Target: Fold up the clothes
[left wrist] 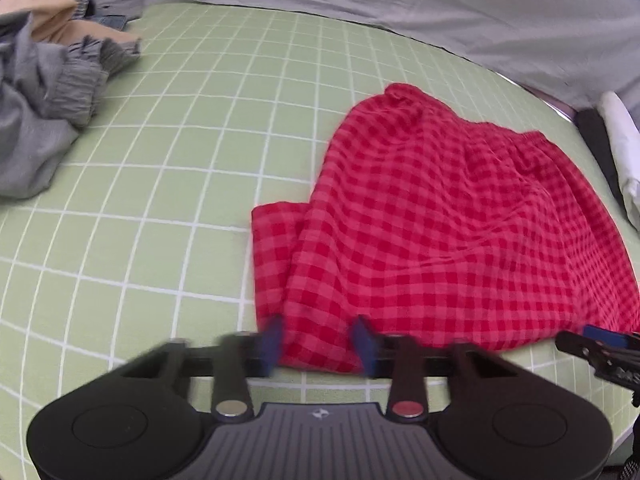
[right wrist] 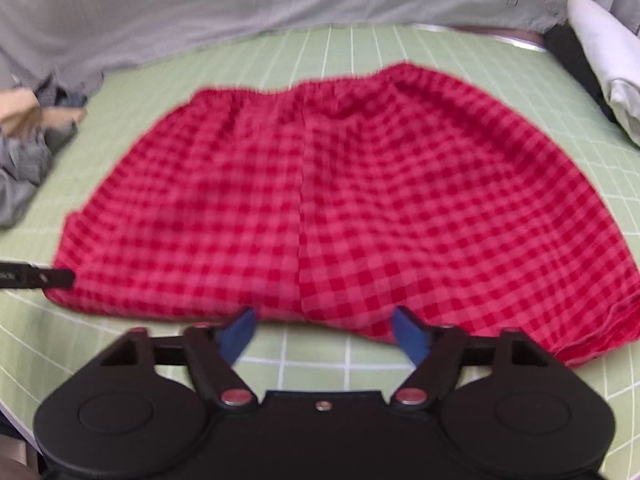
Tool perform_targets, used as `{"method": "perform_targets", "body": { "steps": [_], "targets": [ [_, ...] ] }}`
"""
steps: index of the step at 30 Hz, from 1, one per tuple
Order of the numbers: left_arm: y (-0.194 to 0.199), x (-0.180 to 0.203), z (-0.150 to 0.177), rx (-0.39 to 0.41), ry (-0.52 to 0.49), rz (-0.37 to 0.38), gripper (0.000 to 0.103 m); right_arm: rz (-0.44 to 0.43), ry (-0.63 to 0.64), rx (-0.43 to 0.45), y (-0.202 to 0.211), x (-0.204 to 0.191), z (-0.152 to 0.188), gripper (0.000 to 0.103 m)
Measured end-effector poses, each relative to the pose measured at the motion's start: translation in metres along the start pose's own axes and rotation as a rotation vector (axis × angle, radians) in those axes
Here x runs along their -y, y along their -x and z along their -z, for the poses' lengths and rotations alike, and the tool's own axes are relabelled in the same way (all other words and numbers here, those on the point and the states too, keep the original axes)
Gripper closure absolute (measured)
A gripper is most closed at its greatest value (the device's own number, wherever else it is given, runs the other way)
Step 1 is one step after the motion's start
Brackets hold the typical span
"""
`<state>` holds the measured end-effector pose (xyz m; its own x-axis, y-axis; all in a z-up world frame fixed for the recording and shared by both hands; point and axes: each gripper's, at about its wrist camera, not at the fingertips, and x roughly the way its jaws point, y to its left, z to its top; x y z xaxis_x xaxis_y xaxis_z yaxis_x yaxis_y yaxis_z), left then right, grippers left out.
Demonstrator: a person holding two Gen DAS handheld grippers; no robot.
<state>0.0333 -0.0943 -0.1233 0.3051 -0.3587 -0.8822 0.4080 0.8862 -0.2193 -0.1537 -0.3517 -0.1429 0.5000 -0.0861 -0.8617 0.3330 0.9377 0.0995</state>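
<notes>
Left gripper (left wrist: pixel 318 342) spread open at the near hem of the red checked shorts (left wrist: pixel 460 216), blue pads either side of the cloth edge, nothing pinched yet. Right gripper (right wrist: pixel 326 334) likewise wide open, just short of the same hem, empty. Shorts lay flat toward the near edge of the green grid mat (left wrist: pixel 168 208), waistband toward the far edge; heap of grey clothes (left wrist: pixel 44 112) at the far left corner (unfolded, apparently waiting). Best pushed lower and forward so each pad pair straddled both layers before closing, hems level, then carried toward the waistband evenly to avoid a skewed fold.
</notes>
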Motion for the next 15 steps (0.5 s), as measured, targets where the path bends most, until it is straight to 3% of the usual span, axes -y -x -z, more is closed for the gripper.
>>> {"method": "perform_targets", "body": {
  "steps": [1, 3, 8, 12, 15],
  "targets": [
    [-0.001, -0.001, -0.001, -0.006, 0.001, 0.01, 0.094, -0.005, -0.008, 0.005, 0.0, 0.002, 0.001, 0.063],
    [-0.001, -0.003, -0.001, -0.015, 0.013, 0.031, 0.1, -0.055, -0.048, 0.01, 0.002, 0.009, 0.002, 0.099],
    [0.018, 0.005, -0.005, 0.009, 0.015, 0.06, 0.102, -0.098, -0.098, 0.043, 0.013, 0.023, -0.002, 0.103],
    [0.049, 0.012, -0.031, 0.093, 0.022, 0.112, 0.102, -0.139, -0.091, 0.122, 0.039, 0.034, -0.024, 0.103],
    [0.061, 0.022, -0.07, 0.186, 0.031, 0.144, 0.102, -0.17, -0.103, 0.201, 0.052, 0.048, -0.057, 0.103]
  ]
}}
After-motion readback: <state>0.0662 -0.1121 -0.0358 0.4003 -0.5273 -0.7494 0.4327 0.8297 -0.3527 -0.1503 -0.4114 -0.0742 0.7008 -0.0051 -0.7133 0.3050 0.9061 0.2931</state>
